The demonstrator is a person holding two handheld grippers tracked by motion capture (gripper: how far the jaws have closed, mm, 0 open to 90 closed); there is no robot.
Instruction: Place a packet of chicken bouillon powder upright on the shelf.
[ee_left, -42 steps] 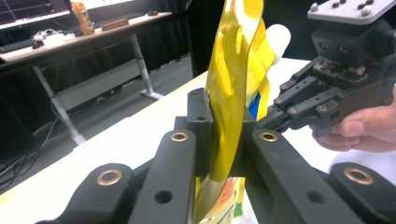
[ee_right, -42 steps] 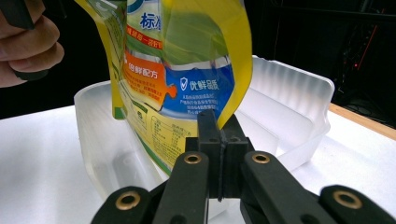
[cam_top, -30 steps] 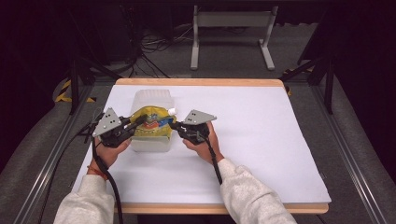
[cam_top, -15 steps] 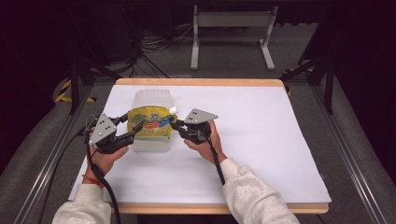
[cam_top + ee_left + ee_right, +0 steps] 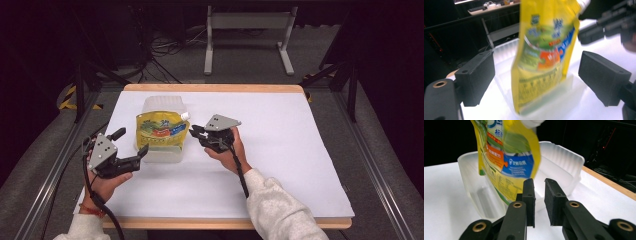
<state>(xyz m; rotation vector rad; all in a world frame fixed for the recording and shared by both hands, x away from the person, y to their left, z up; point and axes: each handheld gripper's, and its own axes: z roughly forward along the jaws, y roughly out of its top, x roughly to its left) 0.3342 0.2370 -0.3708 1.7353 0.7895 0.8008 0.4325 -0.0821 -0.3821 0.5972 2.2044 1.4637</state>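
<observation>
my left gripper (image 5: 131,148) has just been opening with nothing between its jaws, my right gripper (image 5: 196,132) nearly together and empty; the soft, slippery pouch (image 5: 161,131) in the tub (image 5: 160,104) should be gripped by its stiff top seam.

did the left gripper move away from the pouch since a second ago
Yes. The left gripper has pulled back from the pouch toward the table's left near edge; its jaws have just been opening and hold nothing.
</observation>
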